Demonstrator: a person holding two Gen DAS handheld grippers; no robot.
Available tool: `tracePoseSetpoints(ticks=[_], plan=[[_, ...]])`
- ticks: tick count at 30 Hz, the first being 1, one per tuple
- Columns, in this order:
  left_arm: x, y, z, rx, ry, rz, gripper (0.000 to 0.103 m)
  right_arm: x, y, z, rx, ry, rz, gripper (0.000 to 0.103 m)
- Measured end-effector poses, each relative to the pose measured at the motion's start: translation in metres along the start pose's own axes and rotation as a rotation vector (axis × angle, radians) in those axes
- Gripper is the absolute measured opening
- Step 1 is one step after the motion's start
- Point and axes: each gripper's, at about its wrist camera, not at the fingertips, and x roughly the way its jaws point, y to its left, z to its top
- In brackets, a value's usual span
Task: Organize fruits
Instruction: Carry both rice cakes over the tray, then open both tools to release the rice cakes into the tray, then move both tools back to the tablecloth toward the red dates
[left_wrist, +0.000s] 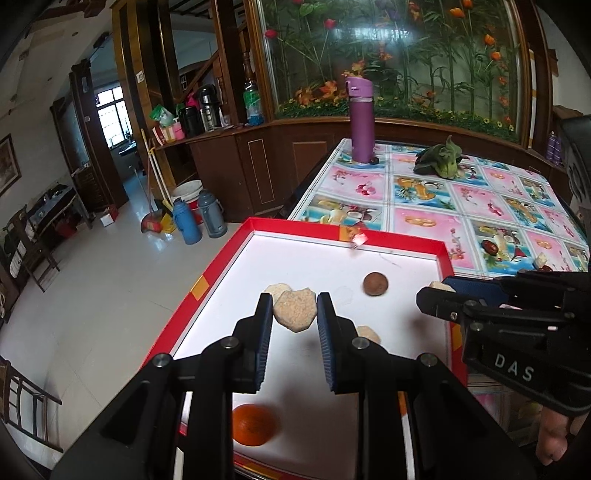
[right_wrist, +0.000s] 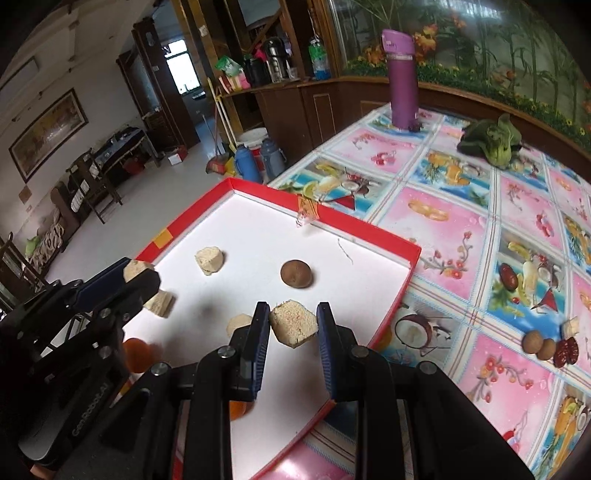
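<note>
While both grippers are hovering over the red-rimmed tray (left_wrist: 445, 254), left gripper (left_wrist: 294, 312) is pinching a heart-shaped crumbly cake (left_wrist: 294, 309), right gripper (right_wrist: 293, 322) clamping a hexagonal cake (right_wrist: 293, 322); both probably light and brittle, needing gentle flat-side grips.

The orange (left_wrist: 254, 424) in the red tray (left_wrist: 221, 266) is partly covered by the left hand-held gripper (left_wrist: 294, 309), and in the right wrist view only slivers of it show beside the black frames. A beige piece (left_wrist: 369, 334) sits half behind one finger. The chunk in the right hand-held gripper (right_wrist: 293, 320) shows only as a tip from the left wrist view. Small brown and red items (right_wrist: 550, 349) on the counter (right_wrist: 461, 221) are too small to identify. The tray's near corner is hidden under the frames.
</note>
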Motion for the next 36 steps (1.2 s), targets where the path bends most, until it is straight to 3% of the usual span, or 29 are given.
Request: tracePoseSetpoints(ticks=[18,20,22,26,36], plan=[[0.039,0.013,-0.017,-0.029,0.139,-0.009,0.027,0.029,0.001,-0.013,0.012,0.096,0.011,0.026],[0.042,0.013,-0.018,-0.023,0.154,-0.004,0.033,0.028,0.002,-0.014,0.010,0.098,0.014,0.025],[0.045,0.013,-0.018,-0.023,0.170,-0.003,0.049,0.026,0.002,-0.014,0.005,0.104,0.021,0.026],[0.045,0.011,-0.017,-0.018,0.175,0.015,0.062,0.017,-0.001,-0.013,0.005,0.082,0.036,0.025],[0.015,-0.009,-0.006,-0.011,0.115,-0.035,0.070,-0.019,-0.026,-0.011,0.052,-0.024,0.045,0.028]])
